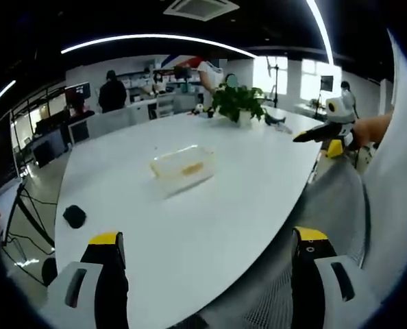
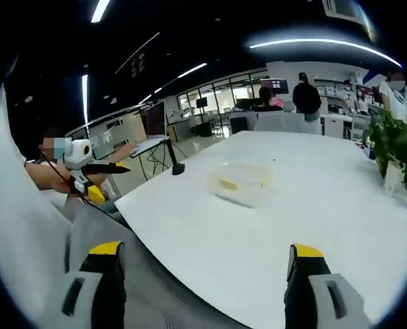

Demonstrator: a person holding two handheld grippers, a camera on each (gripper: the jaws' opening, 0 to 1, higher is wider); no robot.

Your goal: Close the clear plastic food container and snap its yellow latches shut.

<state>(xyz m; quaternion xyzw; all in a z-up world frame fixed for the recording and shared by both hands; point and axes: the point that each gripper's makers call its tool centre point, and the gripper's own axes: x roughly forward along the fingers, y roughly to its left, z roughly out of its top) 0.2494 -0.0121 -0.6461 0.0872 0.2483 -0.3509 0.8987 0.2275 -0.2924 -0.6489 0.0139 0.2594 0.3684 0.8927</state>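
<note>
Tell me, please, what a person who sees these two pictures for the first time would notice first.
The large white oval table draws the eye first, with a clear plastic food container with yellow latches standing alone near its middle. A leafy green potted plant stands at the far end. In the foreground, each hand-held gripper, left and right, is open and far from the container.

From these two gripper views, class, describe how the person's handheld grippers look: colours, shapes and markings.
The left gripper and the right gripper match: each has two broad black jaws capped with yellow tips, seated in light grey housings with a dark slot. Seen from the side across the white table, each gripper shows a white body, long black tapering jaws and a yellow part beneath.
</note>
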